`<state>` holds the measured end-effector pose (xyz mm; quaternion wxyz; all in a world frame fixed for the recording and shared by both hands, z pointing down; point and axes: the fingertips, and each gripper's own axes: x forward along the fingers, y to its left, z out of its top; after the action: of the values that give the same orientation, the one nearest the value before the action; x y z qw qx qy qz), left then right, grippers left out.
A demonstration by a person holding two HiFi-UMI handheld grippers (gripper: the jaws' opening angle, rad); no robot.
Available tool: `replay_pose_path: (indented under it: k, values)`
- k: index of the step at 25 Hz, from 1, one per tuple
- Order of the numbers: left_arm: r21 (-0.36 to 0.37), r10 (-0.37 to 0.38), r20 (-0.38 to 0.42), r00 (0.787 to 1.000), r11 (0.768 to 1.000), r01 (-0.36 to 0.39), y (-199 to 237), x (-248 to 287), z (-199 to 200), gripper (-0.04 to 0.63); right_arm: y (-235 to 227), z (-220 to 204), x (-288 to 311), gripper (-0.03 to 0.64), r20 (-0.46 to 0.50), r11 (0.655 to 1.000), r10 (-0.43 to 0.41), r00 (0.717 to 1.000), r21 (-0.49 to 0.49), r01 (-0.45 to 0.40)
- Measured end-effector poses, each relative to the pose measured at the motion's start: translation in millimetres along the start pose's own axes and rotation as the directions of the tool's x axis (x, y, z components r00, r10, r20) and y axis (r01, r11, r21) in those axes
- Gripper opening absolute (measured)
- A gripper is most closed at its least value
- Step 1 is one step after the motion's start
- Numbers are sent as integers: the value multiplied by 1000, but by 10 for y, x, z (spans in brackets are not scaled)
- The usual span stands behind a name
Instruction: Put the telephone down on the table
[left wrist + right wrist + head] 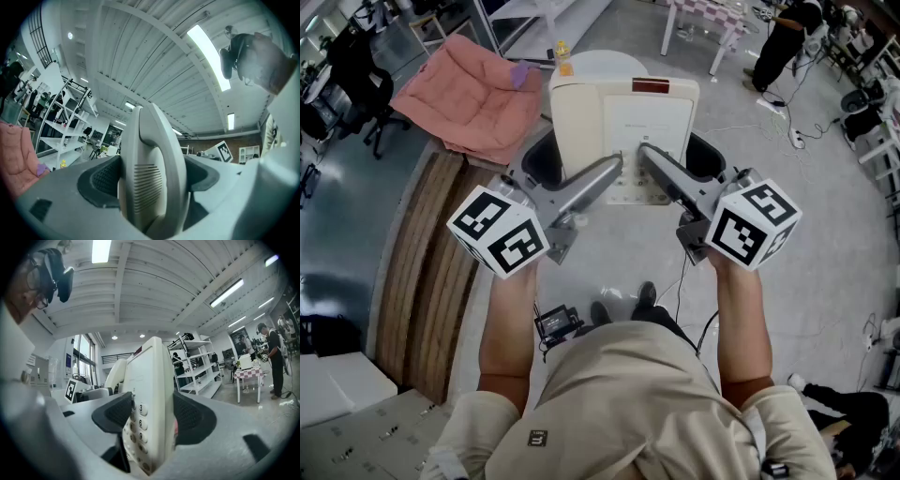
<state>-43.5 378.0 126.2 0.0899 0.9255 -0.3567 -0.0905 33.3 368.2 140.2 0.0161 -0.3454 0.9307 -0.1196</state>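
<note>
We hold the cream telephone [623, 122] in the air at 12 o'clock. Our left tool [577, 173] pinches its handset side and our right tool [678, 159] pinches its keypad edge. The wooden bench [431, 272] lies at 9 o'clock, with a pink cushion [473, 94] at 10.

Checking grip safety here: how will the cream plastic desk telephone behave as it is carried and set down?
Probably stiff: the cream plastic desk telephone shows no flex, clamped by the left gripper and right gripper. Its handset could drop off if tilted. The smooth shell looks slippery.
</note>
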Motion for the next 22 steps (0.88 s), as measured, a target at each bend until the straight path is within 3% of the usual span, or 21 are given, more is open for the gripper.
replay_pose_path:
  k: [22]
  values:
    - [-19, -14, -11, 1000, 1000, 13, -12, -29, 3, 411, 52, 16, -16, 259, -19, 1000, -27, 999, -5, 26]
